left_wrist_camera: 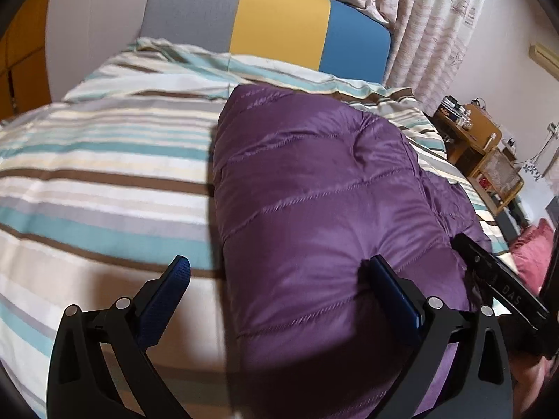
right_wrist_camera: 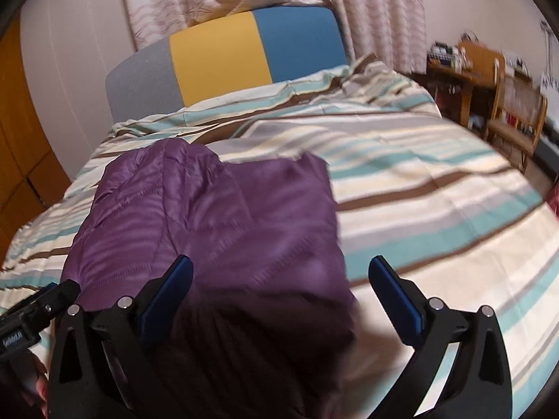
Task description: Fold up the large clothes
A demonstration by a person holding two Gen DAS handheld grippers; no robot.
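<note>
- A purple quilted jacket [left_wrist_camera: 314, 192] lies folded on the striped bed cover [left_wrist_camera: 104, 174], running from the bed's near edge toward the grey, yellow and blue headboard [left_wrist_camera: 276, 24].
- The left tool [left_wrist_camera: 277, 272] has its jaws wide apart, over the jacket's left edge, gripping nothing.
- The right tool [right_wrist_camera: 279, 272] has its jaws spread wide above the jacket's right edge, clamping nothing.

Striped bedspread [left_wrist_camera: 104, 160], tricolour headboard [left_wrist_camera: 279, 24], patterned curtains [left_wrist_camera: 429, 24], wooden shelf [left_wrist_camera: 478, 139].
</note>
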